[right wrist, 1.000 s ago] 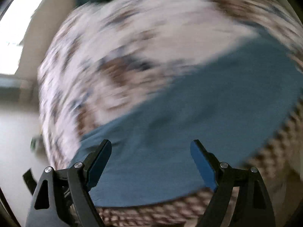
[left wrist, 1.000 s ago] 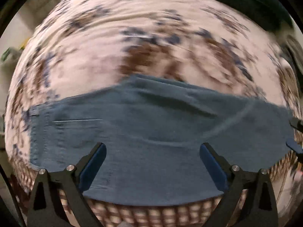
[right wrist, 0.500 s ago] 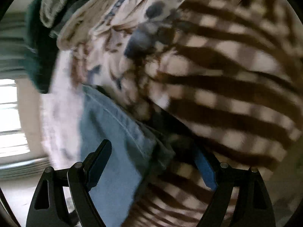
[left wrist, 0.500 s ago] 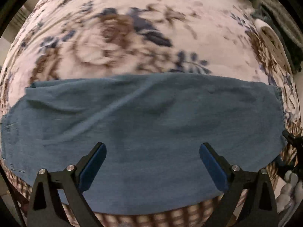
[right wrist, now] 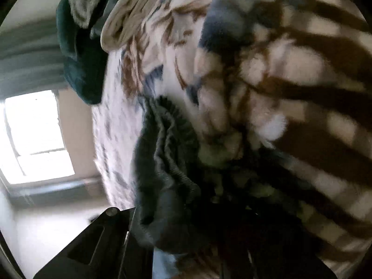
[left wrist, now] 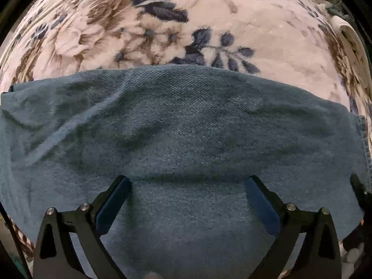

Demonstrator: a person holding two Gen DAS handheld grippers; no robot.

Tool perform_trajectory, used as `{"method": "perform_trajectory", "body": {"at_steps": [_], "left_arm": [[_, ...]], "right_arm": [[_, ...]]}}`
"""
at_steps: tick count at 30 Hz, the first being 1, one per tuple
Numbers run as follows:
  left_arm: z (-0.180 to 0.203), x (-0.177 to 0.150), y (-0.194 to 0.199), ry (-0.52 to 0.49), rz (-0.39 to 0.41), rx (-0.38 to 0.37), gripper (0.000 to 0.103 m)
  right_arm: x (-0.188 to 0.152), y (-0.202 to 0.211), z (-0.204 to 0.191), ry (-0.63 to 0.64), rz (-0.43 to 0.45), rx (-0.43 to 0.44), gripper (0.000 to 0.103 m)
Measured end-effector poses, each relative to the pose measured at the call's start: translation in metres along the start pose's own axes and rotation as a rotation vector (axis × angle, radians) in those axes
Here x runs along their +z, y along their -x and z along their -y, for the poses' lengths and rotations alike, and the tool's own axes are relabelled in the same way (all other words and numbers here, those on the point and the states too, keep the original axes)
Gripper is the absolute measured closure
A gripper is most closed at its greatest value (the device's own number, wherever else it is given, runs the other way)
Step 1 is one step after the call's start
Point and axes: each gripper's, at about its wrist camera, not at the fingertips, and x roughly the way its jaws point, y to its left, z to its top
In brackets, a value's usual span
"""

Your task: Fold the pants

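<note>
Tongs first: the left gripper (left wrist: 187,200) points straight down at the pants (left wrist: 186,127), its two blue-padded fingers (left wrist: 114,203) spread wide with nothing pinched between them; denim fills the gap and stretches out ahead of the tips and to both sides. The right gripper (right wrist: 186,239) tilts downward and is rolled over, so the bed edge runs up the picture. Its jaws have just been closing and now stand clenched on a bunched corner of the pants, which rises in tight dark pleats just ahead of the tips. In the left view that same gripper shows as a dark shape at the cloth's right hem.

Pants lie flat across a blanket (left wrist: 267,34) printed with blue and brown flowers, forming a broad blue band with soft creases, a pale diagonal fold line to the left of the left tongs and a stitched hem at the far right. Beyond the right tongs a brown-and-cream checked border of the blanket shows, blurred. A window (right wrist: 34,137) glows to its left.
</note>
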Motion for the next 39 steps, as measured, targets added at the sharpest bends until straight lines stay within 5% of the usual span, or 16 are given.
{"method": "perform_trajectory", "body": {"at_steps": [4,5,6,8,13,16,17,21,27,30,35,39], "left_arm": [[-0.003,0.001,-0.008,0.001,-0.021,-0.002,0.0],[-0.004,0.003,-0.012,-0.003,-0.03,-0.003,0.0],[-0.005,0.004,-0.014,-0.004,-0.034,-0.006,0.0],[-0.007,0.005,-0.017,0.003,-0.04,-0.014,0.0],[-0.006,0.011,-0.011,0.007,-0.061,-0.008,0.0],[0.001,0.01,0.004,0.018,-0.021,-0.007,0.0],[-0.001,0.009,0.011,0.02,-0.006,-0.003,0.0],[-0.003,0.007,0.03,0.005,0.037,0.007,0.0],[-0.027,0.004,0.04,-0.008,0.062,0.058,0.0],[-0.046,0.004,0.036,-0.001,0.048,0.12,0.0],[-0.078,0.005,0.036,-0.029,0.046,0.256,0.0],[-0.109,0.005,0.041,-0.048,0.07,0.261,0.0]], "right_arm": [[-0.003,-0.005,-0.014,0.044,-0.005,-0.013,0.09],[-0.001,-0.013,-0.01,0.028,-0.044,-0.019,0.082],[-0.001,-0.016,-0.004,0.003,-0.072,-0.016,0.061],[-0.004,-0.025,0.012,-0.086,-0.138,0.044,0.05],[-0.011,-0.039,0.014,-0.128,-0.125,0.114,0.047],[-0.012,-0.055,0.003,-0.122,-0.102,0.128,0.056],[-0.012,-0.056,-0.003,-0.101,-0.078,0.113,0.088],[0.0,-0.036,-0.01,-0.102,0.073,0.032,0.089],[0.013,-0.063,0.002,-0.124,-0.008,0.068,0.079],[0.013,-0.07,-0.006,-0.114,0.024,0.068,0.087],[-0.007,-0.052,-0.054,0.037,0.114,-0.029,0.088],[-0.034,-0.041,-0.104,0.197,0.154,-0.109,0.088]]}}
